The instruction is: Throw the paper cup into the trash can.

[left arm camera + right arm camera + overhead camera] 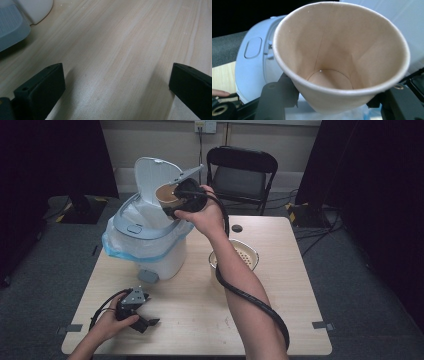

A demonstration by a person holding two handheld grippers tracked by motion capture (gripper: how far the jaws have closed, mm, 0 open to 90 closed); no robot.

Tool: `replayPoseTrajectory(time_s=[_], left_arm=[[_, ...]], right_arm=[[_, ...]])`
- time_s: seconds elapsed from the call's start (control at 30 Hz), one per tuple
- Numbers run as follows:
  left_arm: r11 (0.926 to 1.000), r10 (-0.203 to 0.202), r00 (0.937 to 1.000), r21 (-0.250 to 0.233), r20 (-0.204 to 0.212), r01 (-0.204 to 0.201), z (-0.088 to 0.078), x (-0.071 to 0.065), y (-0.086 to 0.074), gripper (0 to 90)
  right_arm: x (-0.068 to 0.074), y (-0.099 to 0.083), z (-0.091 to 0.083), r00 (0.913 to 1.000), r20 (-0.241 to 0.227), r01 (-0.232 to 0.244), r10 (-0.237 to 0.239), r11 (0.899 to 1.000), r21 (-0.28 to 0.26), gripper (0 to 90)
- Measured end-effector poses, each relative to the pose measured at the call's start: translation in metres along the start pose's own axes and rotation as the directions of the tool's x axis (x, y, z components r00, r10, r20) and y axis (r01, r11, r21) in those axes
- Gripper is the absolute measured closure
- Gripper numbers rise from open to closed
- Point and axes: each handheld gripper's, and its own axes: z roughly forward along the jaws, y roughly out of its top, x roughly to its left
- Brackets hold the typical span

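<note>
A paper cup is pinched by the right claw over the open, bag-lined pedal bin at 11 o'clock on the desk. The cup is judged light, thin-walled and easily crushed; its wall is already squeezed out of round, so a gentle hold low on the body is advised. The left claw is rested spread and empty at 7 o'clock. The pale wood is smooth; a folding chair is seen at 12 o'clock.
</note>
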Motion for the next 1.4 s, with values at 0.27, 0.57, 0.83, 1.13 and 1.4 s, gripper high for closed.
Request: replayPoseTrajectory(time_s=[0.27,0.57,0.83,1.13,1.4], left_arm=[[1.0,0.001,1.0,0.0,0.0,-0.001,0.0,0.0,0.0,0.0],[1.0,0.001,1.0,0.0,0.0,-0.001,0.0,0.0,0.0,0.0],[1.0,0.002,1.0,0.001,0.0,-0.002,0.0,0.0,0.0,0.0],[1.0,0.001,1.0,0.0,0.0,-0.001,0.0,0.0,0.0,0.0],[1.0,0.002,1.0,-0.001,0.0,-0.002,0.0,0.0,0.0,0.0]], right_arm=[[0.004,0.002,0.012,0.9999,-0.017,-0.004,0.004,1.0,-0.009,42.2],[0.002,-0.003,0.014,0.9997,-0.01,-0.024,0.023,1.0,-0.017,32.5],[-0.002,-0.005,0.007,0.9991,-0.001,-0.043,0.043,0.999,-0.029,30.0],[-0.011,-0.01,-0.006,0.9981,0.024,-0.057,0.058,0.998,-0.028,25.4],[-0.021,-0.016,-0.013,0.9962,0.05,-0.071,0.072,0.997,-0.015,23.3]])
